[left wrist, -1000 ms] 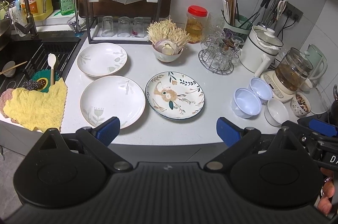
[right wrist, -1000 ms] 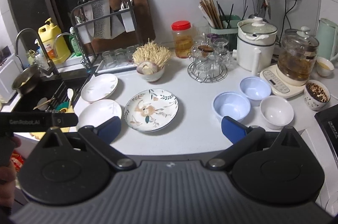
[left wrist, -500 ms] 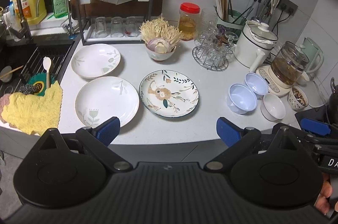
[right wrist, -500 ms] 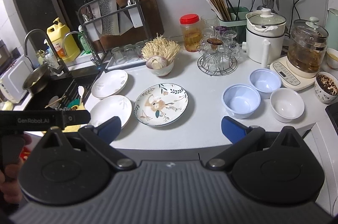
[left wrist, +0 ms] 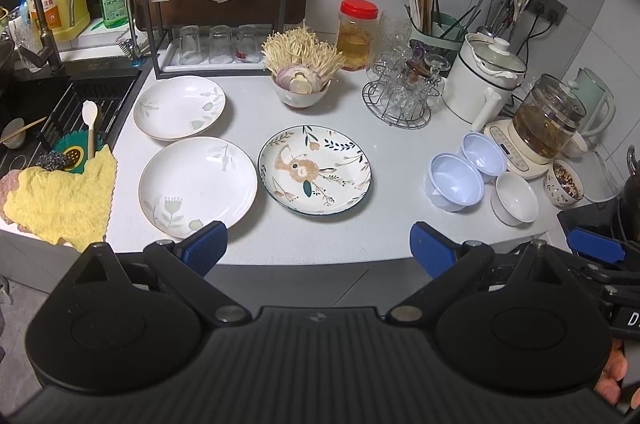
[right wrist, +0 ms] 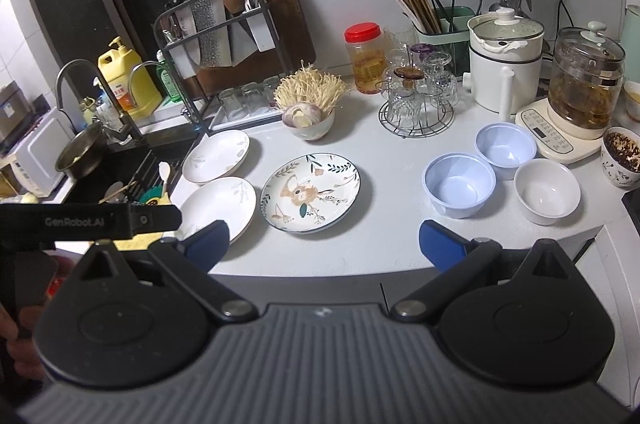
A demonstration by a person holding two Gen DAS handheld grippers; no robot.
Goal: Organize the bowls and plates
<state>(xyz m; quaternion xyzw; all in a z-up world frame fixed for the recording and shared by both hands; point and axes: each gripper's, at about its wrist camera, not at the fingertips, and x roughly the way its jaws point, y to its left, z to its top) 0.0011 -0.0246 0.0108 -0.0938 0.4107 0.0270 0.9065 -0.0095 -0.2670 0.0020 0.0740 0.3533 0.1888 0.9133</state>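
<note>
Basically nothing has been sorted yet, as far as can be judged. Three plates are laid out singly on the counter (left wrist: pixel 392 224): the patterned plate (left wrist: pixel 314 174) dead centre, a white plate (left wrist: pixel 198 186) just beside it at 9 o'clock, and a second white plate (left wrist: pixel 179 106) beyond that one at about 10 o'clock, near the sink edge. No plate is stacked on another. The bowls are grouped over at 3 o'clock: two pale blue bowls (left wrist: pixel 455 181) touching or nearly so, with a white bowl (left wrist: pixel 515 198) close by them. They are clustered but not nested, so all the stacking is judged to be left.

Neither claw is holding anything. The left gripper (left wrist: pixel 318 246) is held back off the counter's front edge with its jaws spread wide and empty, and the right gripper (right wrist: pixel 324 244) is seen the same way, wide apart and off the edge.

From the left wrist view, the yellow cloth (left wrist: pixel 60 196) by the sink is shown in full, and the blue tip of the other gripper is caught at 4 o'clock. From the right wrist view, the insides of the bowls are seen properly and look empty, a small pot (right wrist: pixel 82 152) in the sink is picked up, and the cloth is mostly hidden behind the other gripper's body.
</note>
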